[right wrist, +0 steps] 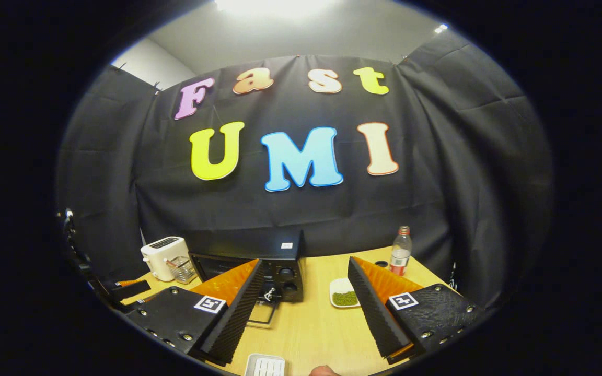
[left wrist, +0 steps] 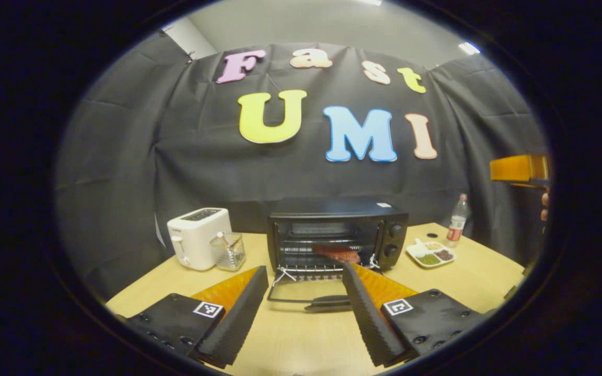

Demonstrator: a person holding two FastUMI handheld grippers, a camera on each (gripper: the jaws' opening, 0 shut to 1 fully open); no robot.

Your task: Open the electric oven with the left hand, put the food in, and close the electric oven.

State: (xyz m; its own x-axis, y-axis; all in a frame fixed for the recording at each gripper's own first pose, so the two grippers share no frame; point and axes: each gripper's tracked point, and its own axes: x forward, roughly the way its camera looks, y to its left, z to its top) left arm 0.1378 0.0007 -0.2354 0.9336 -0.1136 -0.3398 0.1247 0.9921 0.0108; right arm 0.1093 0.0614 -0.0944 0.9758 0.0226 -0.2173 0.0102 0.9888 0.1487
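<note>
Black electric oven [left wrist: 337, 235] mid-table, glass door [left wrist: 306, 290] folded down flat, reddish food [left wrist: 338, 254] on its wire rack, left gripper [left wrist: 305, 308] spread before it, right gripper [right wrist: 303, 303] spread, holding nothing

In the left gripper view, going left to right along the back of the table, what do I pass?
White toaster → clear holder → black oven with its door down → divided snack dish → plastic bottle.
</note>
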